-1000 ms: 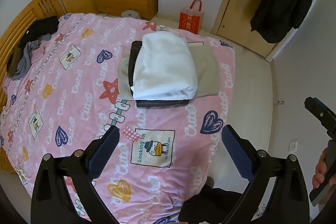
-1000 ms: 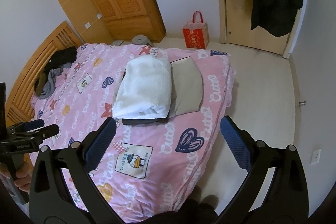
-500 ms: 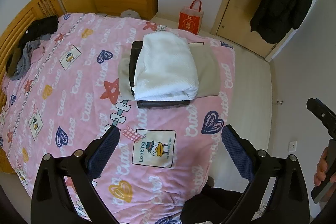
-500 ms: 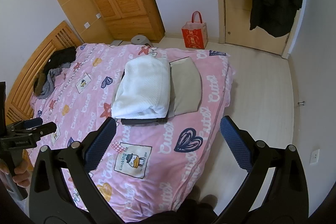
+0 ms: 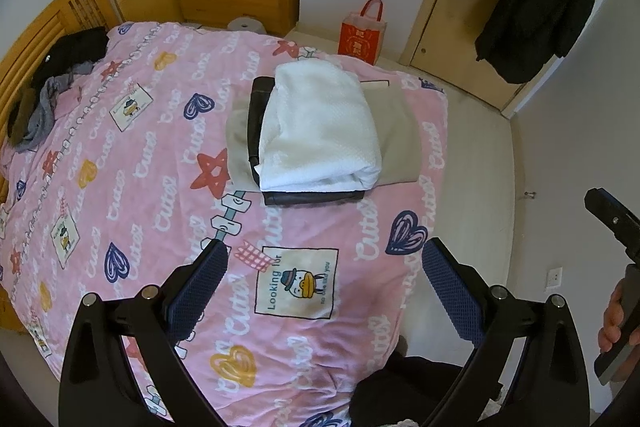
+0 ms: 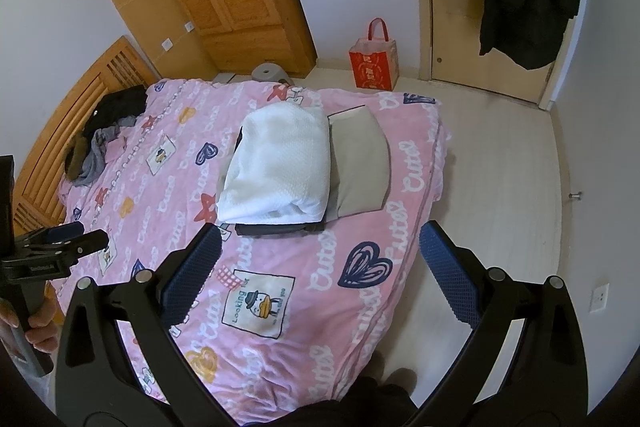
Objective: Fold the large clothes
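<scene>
Left wrist view, from left to right: a loose heap of dark clothes [image 5: 48, 83] lies by the headboard, then a folded stack topped by a white garment [image 5: 320, 131]. Left gripper [image 5: 320, 291] and right gripper [image 6: 318, 273] hover spread apart, empty. Likely next: fetch the heap. The bedspread [image 5: 160, 187] reads "Looking for" and "cutes".

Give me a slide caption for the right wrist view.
Open right gripper hovers above pink bedspread; folded white garment tops the stack.
</scene>
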Tool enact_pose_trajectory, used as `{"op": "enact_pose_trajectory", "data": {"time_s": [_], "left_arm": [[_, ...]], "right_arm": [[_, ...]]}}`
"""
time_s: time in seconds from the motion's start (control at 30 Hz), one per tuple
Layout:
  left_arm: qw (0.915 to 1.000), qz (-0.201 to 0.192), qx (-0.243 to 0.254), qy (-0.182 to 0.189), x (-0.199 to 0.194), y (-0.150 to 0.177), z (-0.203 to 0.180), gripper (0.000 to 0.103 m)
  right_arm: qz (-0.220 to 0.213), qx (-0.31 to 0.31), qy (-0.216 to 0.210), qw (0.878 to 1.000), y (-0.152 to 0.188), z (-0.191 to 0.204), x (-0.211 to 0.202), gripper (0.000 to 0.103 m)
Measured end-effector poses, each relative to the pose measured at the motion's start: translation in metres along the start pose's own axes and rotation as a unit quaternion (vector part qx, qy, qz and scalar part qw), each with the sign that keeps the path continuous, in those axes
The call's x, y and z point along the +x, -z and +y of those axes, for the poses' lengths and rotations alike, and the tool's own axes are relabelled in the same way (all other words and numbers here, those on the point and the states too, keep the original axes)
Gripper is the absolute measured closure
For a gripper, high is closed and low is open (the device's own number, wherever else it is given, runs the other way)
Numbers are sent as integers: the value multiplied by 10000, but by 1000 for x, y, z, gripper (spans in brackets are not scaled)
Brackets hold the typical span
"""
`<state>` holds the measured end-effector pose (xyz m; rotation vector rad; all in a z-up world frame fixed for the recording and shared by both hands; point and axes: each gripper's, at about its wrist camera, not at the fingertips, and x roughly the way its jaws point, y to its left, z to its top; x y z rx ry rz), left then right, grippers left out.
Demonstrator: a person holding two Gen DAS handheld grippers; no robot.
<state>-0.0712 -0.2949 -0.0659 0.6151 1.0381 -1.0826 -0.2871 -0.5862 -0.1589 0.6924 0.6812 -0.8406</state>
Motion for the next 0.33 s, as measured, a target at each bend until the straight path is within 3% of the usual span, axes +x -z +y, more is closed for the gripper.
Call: {"op": "enact_pose_trajectory", "data": {"time_s": [0.33], "left_arm": [[9999, 46, 149, 75, 3, -5, 9, 8]], "right_arm": [[72, -12, 187, 9998, -5, 7, 7, 6]]}}
